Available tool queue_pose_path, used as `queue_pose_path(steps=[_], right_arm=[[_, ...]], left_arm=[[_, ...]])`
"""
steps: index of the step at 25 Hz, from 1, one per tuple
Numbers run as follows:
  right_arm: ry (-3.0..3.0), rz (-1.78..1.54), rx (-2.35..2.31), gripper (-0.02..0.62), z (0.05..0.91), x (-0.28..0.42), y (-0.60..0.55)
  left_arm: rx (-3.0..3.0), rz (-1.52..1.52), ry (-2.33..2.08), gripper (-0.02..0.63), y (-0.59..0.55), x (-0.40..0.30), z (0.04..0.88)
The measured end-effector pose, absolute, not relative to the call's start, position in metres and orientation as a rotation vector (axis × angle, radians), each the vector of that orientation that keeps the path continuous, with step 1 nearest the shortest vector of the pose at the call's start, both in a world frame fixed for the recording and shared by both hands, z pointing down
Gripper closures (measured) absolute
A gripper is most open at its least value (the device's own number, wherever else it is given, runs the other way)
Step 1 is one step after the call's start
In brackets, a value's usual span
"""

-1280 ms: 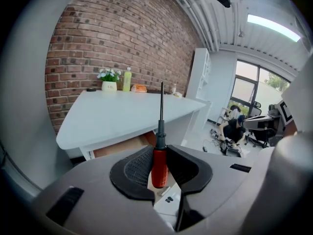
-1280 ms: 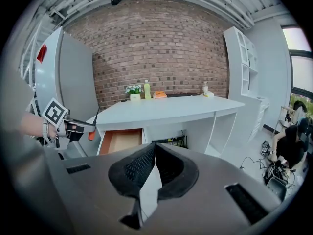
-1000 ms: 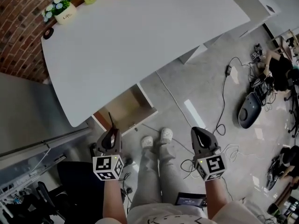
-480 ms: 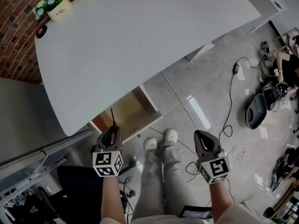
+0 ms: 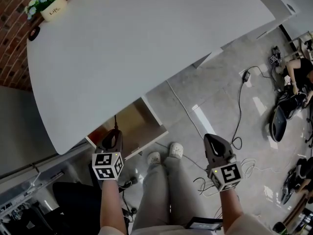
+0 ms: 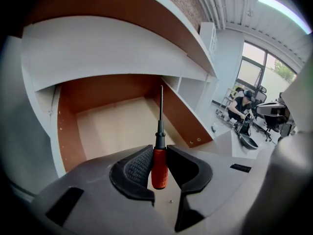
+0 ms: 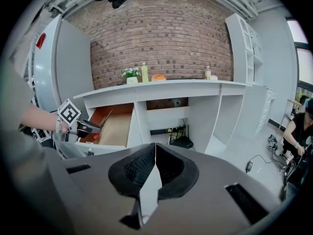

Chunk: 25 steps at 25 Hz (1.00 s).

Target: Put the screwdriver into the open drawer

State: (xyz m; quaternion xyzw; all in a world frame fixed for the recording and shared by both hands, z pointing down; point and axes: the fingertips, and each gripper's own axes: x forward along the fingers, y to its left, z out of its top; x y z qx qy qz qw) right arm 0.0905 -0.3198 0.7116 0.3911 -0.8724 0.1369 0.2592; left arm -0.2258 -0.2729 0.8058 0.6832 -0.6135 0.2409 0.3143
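Screwdriver (image 6: 159, 168), red handle clamped between the jaws of the left gripper (image 6: 159, 150), thin shaft pointing toward the interior of the open drawer (image 6: 67, 131) beneath the white table (image 5: 146, 48); right gripper (image 7: 154, 148) closed, empty, well apart.

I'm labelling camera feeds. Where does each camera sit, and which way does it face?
Head view: on the person's head, looking steeply down at white table, open drawer, floor; shows forearms, left gripper, right gripper, legs, shoes.
Left gripper view: on the left gripper, looking along jaws shut on the screwdriver into the drawer.
Right gripper view: on the right gripper, jaws shut, empty, facing the table's front and brick wall; shows the left forearm.
Shared: all three show the drawer and screwdriver.
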Motion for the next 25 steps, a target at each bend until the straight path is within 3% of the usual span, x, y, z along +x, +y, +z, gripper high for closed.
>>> queue_pose_path(steps=[15,21,25], right_arm=[[-2.478,0.268,1.121,0.577,0.736,0.083,-0.396],[-2.483,0.245,1.094,0.577,0.727,0.079,-0.399],[-2.486,0.239,1.103,0.577,0.697,0.082,-0.395]], left_arm=[[1.641,0.771,-1.525,0.509,-0.32,-0.246,0.868],[1.629,0.714,-1.574,0.463,-0.326,-0.254,0.858],[1.615,0.729,-1.557,0.474,-0.312,-0.246,0.84]])
